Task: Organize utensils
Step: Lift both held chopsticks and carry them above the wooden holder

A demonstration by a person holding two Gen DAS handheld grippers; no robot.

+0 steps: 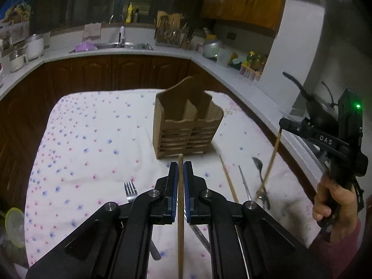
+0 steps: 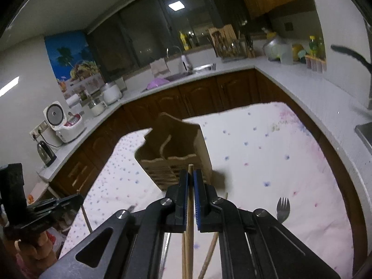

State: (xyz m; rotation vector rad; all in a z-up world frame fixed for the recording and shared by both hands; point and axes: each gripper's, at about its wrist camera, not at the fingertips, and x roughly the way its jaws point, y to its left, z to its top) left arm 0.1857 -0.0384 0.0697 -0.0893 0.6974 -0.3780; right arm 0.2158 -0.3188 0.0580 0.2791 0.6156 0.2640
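A wooden utensil holder [image 1: 187, 125] with two compartments stands on the flowered cloth [image 1: 93, 139]; it also shows in the right wrist view [image 2: 176, 155]. My left gripper [image 1: 181, 165] is shut on a wooden chopstick [image 1: 180, 209], held short of the holder. My right gripper [image 2: 191, 173] is shut on another wooden chopstick [image 2: 190, 220], raised near the holder; it shows at the right of the left wrist view [image 1: 282, 125] with its chopstick [image 1: 270, 160] hanging down. On the cloth lie a fork [image 1: 130, 190], a chopstick [image 1: 229, 179], a metal utensil [image 1: 244, 181] and a spoon [image 1: 259, 165].
A kitchen counter [image 1: 162, 51] wraps around the table, with a sink [image 1: 123, 45], a knife block, rice cookers and bottles. A black pan [image 1: 318, 111] sits at the right. A yellow-rimmed lid [image 1: 15, 227] lies at the table's left edge.
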